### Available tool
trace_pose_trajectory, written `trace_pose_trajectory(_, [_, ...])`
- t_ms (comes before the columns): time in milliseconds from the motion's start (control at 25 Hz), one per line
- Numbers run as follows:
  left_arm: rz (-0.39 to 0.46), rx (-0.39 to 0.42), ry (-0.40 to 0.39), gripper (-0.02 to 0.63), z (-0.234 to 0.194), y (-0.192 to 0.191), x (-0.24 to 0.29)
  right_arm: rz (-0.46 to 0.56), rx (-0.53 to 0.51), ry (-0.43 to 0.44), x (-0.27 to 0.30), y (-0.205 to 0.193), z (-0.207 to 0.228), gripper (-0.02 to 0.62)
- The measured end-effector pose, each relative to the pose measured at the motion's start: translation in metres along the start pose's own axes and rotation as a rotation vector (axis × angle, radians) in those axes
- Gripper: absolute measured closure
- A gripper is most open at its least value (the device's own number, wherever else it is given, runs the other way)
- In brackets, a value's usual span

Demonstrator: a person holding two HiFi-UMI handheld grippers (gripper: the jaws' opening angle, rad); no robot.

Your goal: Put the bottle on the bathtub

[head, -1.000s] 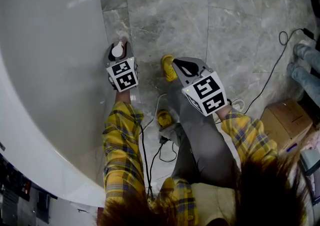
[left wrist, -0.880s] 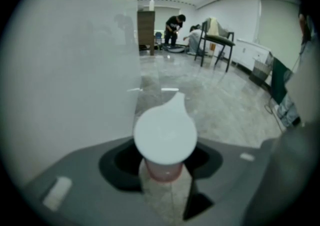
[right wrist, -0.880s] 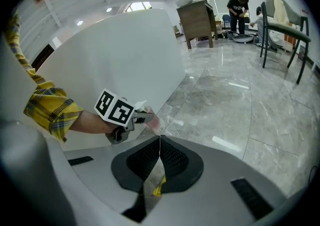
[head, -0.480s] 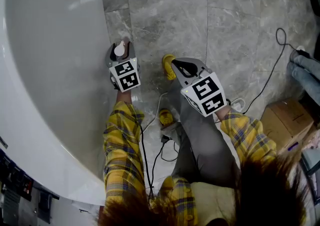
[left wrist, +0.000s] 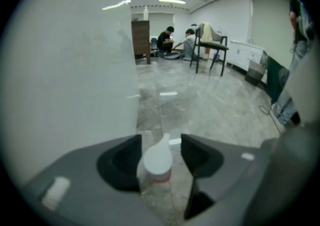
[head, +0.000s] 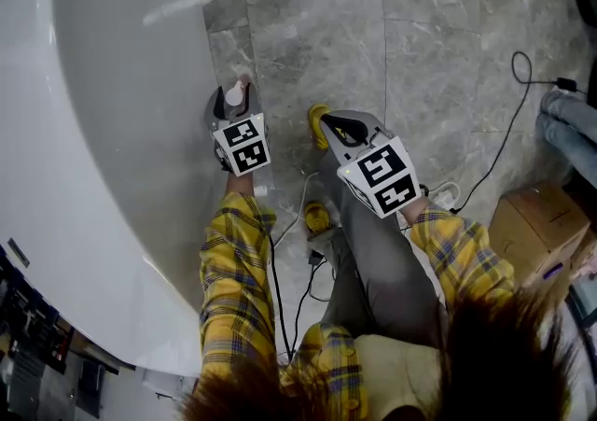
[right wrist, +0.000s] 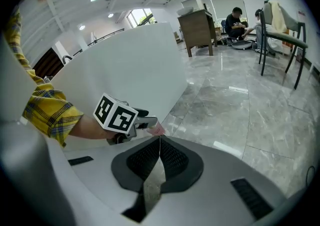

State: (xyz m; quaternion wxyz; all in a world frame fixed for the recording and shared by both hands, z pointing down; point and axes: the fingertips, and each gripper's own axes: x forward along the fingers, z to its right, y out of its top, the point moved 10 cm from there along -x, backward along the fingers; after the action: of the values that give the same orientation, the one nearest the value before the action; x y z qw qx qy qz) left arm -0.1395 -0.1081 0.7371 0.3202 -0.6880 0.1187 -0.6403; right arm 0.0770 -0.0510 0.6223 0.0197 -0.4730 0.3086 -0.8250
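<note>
A small clear bottle [head: 233, 93] with a white pointed cap stands upright between the jaws of my left gripper [head: 233, 105], which is shut on it. In the left gripper view the bottle [left wrist: 158, 164] fills the gap between the two dark pads, just right of the white bathtub [left wrist: 65, 69] wall. The bathtub [head: 112, 130] takes up the left of the head view; the bottle is held beside its outer wall, above the floor. My right gripper [head: 334, 120] hangs to the right, over the person's knee, shut with nothing in it; its pads [right wrist: 172, 159] meet.
Grey marble floor tiles spread to the right. A cardboard box [head: 536, 228], a black cable [head: 508, 130] and another person's legs [head: 569, 125] are at the far right. Yellow shoes [head: 318, 125] stand below the grippers. A chair [left wrist: 210, 44], a cabinet [left wrist: 141, 39] and seated people are far off.
My left gripper with the bottle has drifted slightly right and down in the head view, and more of the tub's rim shows at left. The right gripper has hardly moved.
</note>
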Motion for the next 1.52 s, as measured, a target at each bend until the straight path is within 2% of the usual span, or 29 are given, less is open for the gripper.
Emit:
trace_pose_trajectory(200, [0.022,-0.001,-0.009,0.359,0.003,0.019,-0.018,0.018,-0.004,-0.006,-0.016,0.012,-0.006,0.58])
trace_pose_trajectory(760, [0.181,-0.122,-0.031,0.385,0.006,0.102,-0.108,0.078,-0.035,0.007,-0.06,0.065,-0.039,0.58])
trace_pose_trajectory(960, [0.25,-0.125,-0.043,0.393,0.01,0.132,-0.152,0.107,-0.031,-0.008,-0.08,0.087,-0.045,0.58])
trace_pose_trajectory(1080, [0.275,-0.129,-0.045,0.42,0.009,0.143,-0.177,0.124,-0.029,-0.017,-0.09,0.098,-0.049,0.58])
trace_pose_trajectory(1360, [0.324,-0.069,-0.057,0.449,0.01,0.16,-0.233,0.164,-0.03,-0.033,-0.112,0.118,-0.062,0.58])
trace_pose_trajectory(1520, [0.345,-0.092,-0.069,0.463,0.012,0.167,-0.263,0.186,-0.028,-0.041,-0.125,0.126,-0.072,0.58])
